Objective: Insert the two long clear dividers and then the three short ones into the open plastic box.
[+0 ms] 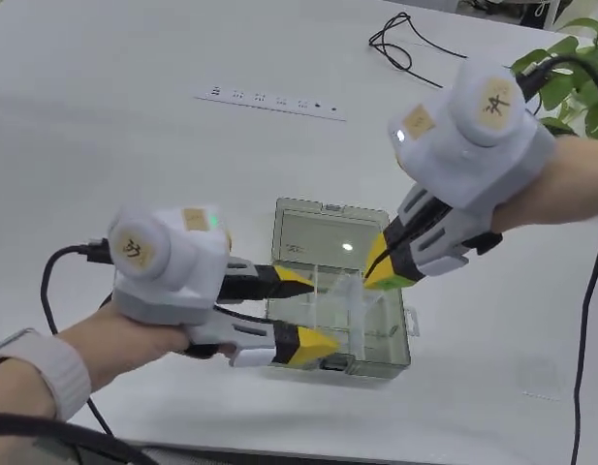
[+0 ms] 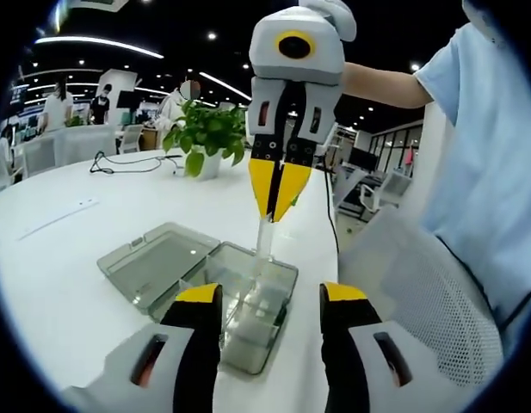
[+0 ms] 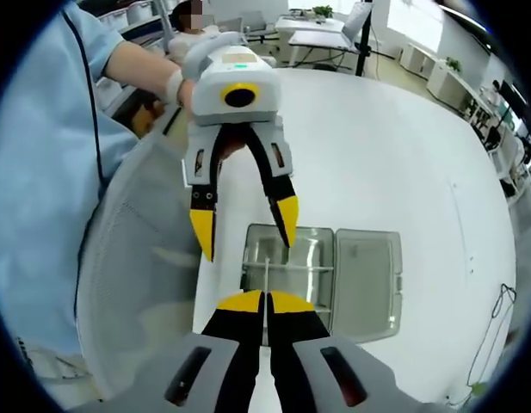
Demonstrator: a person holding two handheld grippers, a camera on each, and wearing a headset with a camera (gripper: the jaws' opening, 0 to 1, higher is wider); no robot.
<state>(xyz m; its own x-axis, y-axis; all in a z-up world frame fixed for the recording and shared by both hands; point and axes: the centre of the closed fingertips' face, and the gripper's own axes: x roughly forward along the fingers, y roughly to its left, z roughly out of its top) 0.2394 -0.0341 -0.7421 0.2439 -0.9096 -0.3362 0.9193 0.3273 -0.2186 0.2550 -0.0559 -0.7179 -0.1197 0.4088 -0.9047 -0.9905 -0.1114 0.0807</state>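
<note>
Pinching a clear divider [image 2: 264, 237] upright between shut tips, the right gripper [image 3: 265, 303] holds its lower edge inside the open plastic box [image 1: 391, 349] on the white table [image 1: 134, 145]. Any tilt could miss the slots and bow the thin sheet. The left gripper [image 1: 313, 312], jaws apart, crowds the box's near side; power strip [image 1: 269, 101], cable [image 1: 400, 44] and plant [image 1: 570, 82] sit well apart.

I logged, on the white table [image 2: 76, 284]:
- Left gripper [image 2: 272, 299], 6 o'clock: jaws spread, the near end of the open plastic box [image 2: 244, 351] seen between them.
- Lid [image 2: 153, 261]: lay flat, toward 9 o'clock of the box.
- Right gripper [image 2: 278, 200], 12 o'clock: pointed down, yellow tips pinched on a clear divider [image 2: 263, 239] that hung upright, lower end at the box.
- Potted plant [image 2: 205, 131], 11 o'clock.
- Blue sleeve [image 2: 480, 129], 3 o'clock.
</note>
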